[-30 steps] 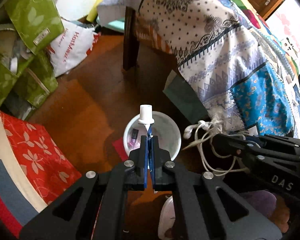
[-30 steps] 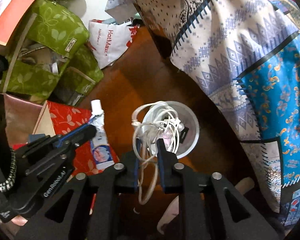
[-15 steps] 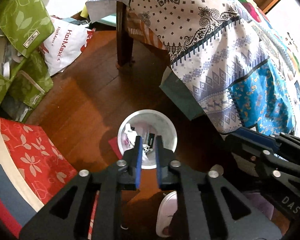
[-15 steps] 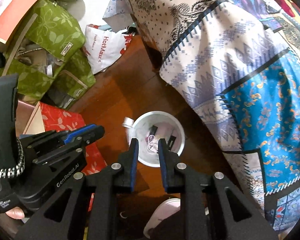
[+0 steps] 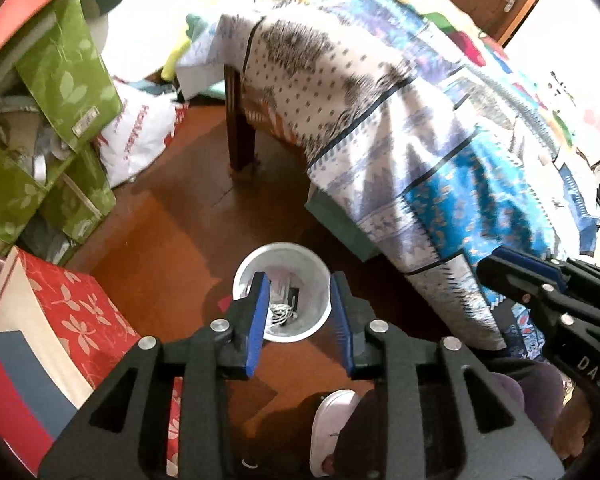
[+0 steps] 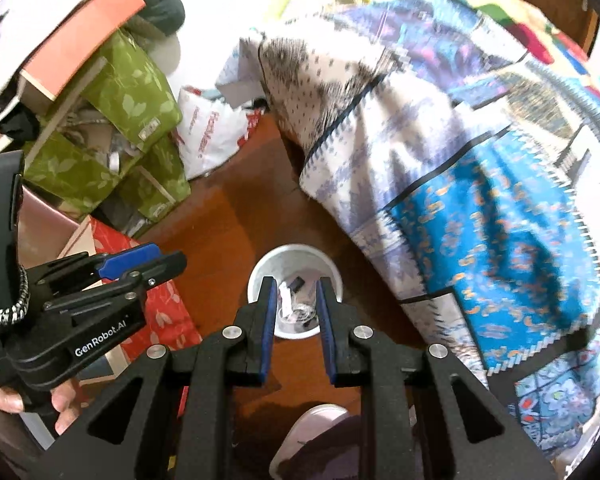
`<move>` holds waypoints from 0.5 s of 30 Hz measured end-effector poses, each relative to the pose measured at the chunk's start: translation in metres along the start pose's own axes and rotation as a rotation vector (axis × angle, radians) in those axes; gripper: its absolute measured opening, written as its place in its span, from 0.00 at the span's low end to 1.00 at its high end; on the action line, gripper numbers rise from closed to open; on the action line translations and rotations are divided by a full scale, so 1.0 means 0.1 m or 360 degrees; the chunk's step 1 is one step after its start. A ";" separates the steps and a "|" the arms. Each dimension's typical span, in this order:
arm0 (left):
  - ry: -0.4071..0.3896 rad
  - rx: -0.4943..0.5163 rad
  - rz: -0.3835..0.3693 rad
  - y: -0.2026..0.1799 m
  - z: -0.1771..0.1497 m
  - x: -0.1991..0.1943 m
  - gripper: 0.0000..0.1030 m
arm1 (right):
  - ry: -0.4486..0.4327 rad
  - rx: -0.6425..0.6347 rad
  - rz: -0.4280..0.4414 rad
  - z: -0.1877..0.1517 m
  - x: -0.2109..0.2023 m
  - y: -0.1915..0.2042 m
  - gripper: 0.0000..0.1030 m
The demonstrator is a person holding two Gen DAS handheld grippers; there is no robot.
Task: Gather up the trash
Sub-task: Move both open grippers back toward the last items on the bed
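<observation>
Trash bin: a small round white bin (image 5: pixel 283 254) stands upright on the floor, just off the hanging edge of the bedspread; inside lie a tangle of thin white cord (image 5: pixel 281 313), some small dark pieces and pale scraps.
Left tongs: the left tongs (image 5: pixel 300 322) hang above the bin, blue-lined fingers spread wide with nothing between them; the bin's mouth shows through the gap.
Right tongs: the right tongs (image 6: pixel 297 320) also hang over the bin, fingers apart and holding nothing, though the gap is narrower than on the left.
Floor: dark reddish-brown wood (image 5: pixel 168 236), glossy in places.
Bed: a patchwork bedspread (image 5: pixel 432 148) in white, grey and bright blue drapes down toward the floor to the right of the bin; a dark wooden bed leg (image 5: pixel 240 136) stands beyond it.
Left side clutter: green leaf-print boxes (image 5: pixel 60 72) stacked untidily, a white plastic bag with red lettering (image 5: pixel 140 136) beside them, and a red floral box (image 5: pixel 76 312) near the bin.
Person: a pale slipper (image 5: pixel 332 428) shows directly below the tongs.
</observation>
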State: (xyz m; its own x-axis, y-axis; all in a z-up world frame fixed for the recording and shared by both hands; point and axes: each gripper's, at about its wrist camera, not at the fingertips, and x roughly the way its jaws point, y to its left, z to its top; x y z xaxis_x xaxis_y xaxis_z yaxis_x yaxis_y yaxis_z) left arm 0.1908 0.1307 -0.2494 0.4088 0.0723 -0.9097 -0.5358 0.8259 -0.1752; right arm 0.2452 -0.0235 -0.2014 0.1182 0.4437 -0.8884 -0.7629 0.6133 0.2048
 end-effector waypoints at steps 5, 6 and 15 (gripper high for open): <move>-0.0146 0.0065 0.0004 -0.21 0.01 -0.43 0.41 | -0.0169 -0.0003 -0.0017 -0.07 -0.48 -0.06 0.18; -0.0175 0.0078 0.0000 -0.25 0.01 -0.51 0.42 | -0.0209 -0.0004 -0.0027 -0.08 -0.57 -0.06 0.18; -0.0500 0.0219 -0.0114 -0.86 0.04 -1.30 0.45 | -0.0610 0.0058 -0.0144 -0.29 -1.50 -0.31 0.39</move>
State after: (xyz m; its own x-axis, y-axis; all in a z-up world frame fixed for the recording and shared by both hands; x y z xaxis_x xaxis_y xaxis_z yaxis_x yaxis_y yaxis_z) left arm 0.1863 0.0529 -0.1144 0.6607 0.1623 -0.7329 -0.4016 0.9013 -0.1624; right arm 0.2326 -0.1278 -0.0859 0.4177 0.5945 -0.6871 -0.7162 0.6808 0.1535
